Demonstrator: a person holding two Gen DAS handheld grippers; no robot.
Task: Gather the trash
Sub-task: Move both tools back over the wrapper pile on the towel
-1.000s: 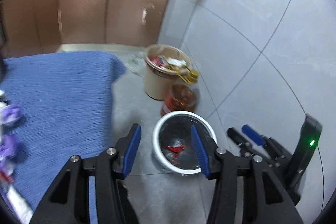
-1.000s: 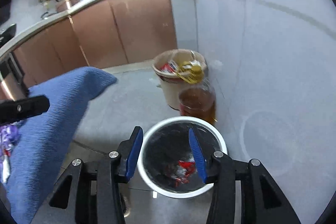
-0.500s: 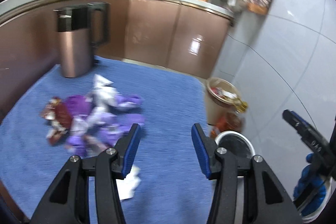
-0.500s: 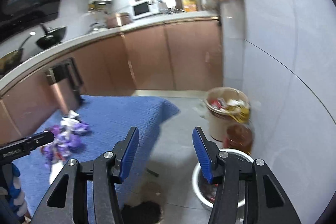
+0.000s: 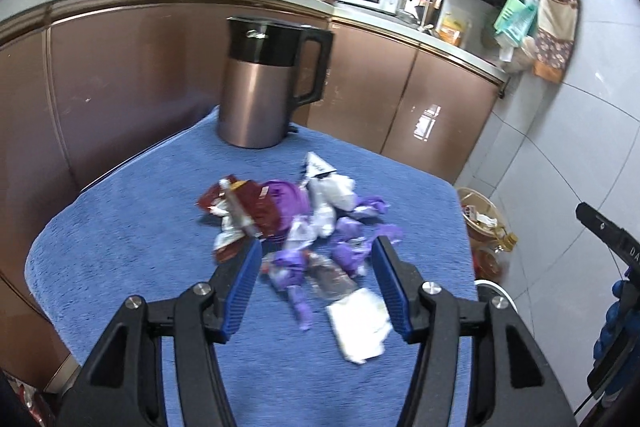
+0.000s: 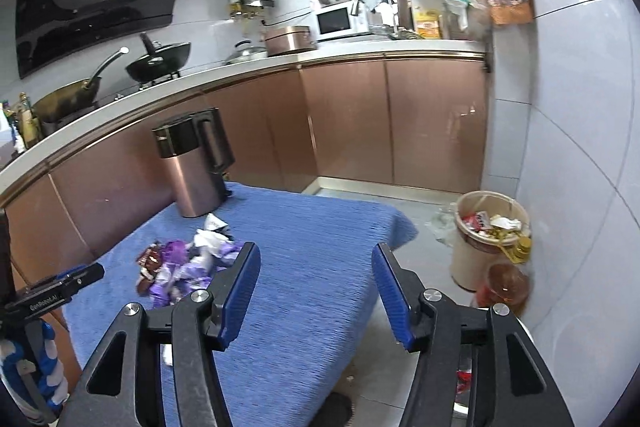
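Note:
A pile of trash wrappers point(image 5: 296, 223), purple, white and dark red, lies on the blue cloth-covered table point(image 5: 120, 247). A crumpled white paper point(image 5: 360, 323) lies nearest me. My left gripper point(image 5: 316, 287) is open and empty, just above the near side of the pile. My right gripper point(image 6: 316, 291) is open and empty, over the table's right part, with the pile point(image 6: 180, 267) to its left. The white bin point(image 5: 494, 293) stands on the floor by the table's right edge, mostly hidden.
A copper kettle point(image 5: 264, 83) stands at the table's far end. A beige waste bin point(image 6: 488, 235) full of rubbish and an amber bottle point(image 6: 504, 287) stand on the floor by the tiled wall. Brown cabinets point(image 6: 360, 123) run behind.
Both grippers have swung up and left from above the white floor bin to the table. The left one now hangs over the wrapper pile. Both stayed open.

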